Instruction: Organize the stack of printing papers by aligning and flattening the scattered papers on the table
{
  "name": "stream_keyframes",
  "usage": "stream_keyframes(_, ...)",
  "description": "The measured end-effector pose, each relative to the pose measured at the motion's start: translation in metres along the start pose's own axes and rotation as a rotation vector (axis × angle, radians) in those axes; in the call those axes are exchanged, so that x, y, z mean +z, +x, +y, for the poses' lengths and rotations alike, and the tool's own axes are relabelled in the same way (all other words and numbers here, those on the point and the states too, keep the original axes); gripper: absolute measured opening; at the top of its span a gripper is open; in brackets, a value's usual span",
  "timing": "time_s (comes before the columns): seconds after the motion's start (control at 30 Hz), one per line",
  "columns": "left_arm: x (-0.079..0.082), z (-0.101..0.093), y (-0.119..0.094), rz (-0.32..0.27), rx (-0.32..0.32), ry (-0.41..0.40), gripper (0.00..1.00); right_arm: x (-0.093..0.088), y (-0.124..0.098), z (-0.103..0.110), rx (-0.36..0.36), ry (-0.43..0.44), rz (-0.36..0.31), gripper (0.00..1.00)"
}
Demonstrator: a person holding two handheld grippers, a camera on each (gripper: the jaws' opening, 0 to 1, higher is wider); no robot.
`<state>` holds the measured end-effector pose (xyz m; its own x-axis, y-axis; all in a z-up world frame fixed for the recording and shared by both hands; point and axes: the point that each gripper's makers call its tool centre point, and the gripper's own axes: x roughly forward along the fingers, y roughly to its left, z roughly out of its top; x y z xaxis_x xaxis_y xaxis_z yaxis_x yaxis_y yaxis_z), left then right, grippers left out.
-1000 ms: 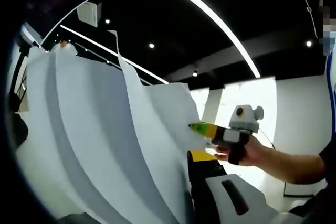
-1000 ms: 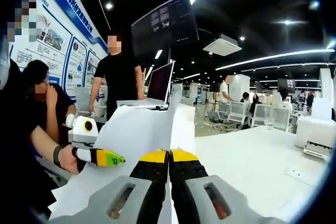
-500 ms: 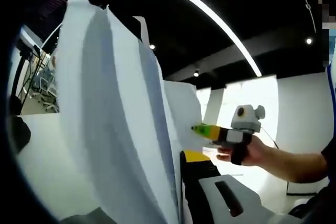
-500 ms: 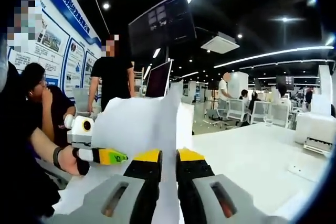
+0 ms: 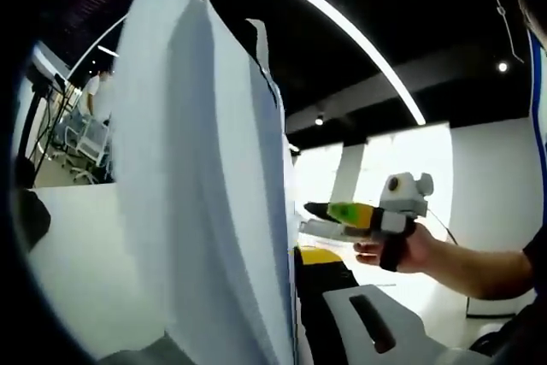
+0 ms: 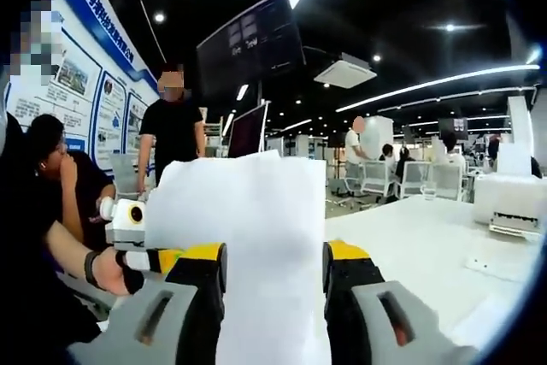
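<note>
Above the tabletop your left gripper clamps the papers upright on edge, seemingly for squaring, while your right gripper spreads its jaws wide around them.

Laptop at 11 o'clock, standing person at 10, hanging monitor above, printer at 3.

In my right gripper view, the paper stack stands upright between my jaws, above the table. My left gripper sits left of it; a laptop lies behind.
</note>
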<state>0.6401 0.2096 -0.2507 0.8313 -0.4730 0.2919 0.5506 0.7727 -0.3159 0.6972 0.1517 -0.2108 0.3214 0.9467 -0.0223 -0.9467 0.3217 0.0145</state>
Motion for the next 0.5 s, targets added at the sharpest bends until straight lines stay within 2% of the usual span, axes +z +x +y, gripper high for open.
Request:
stream_keyframes(0.23,0.0,0.0,0.0,0.0,0.001,0.001,0.06,0.006,-0.005,-0.009,-0.026,0.056,-0.033,0.51)
stream_keyframes(0.5,0.0,0.001,0.0,0.002,0.003,0.002,0.06,0.006,-0.003,-0.012,-0.041,0.047,-0.037,0.66)
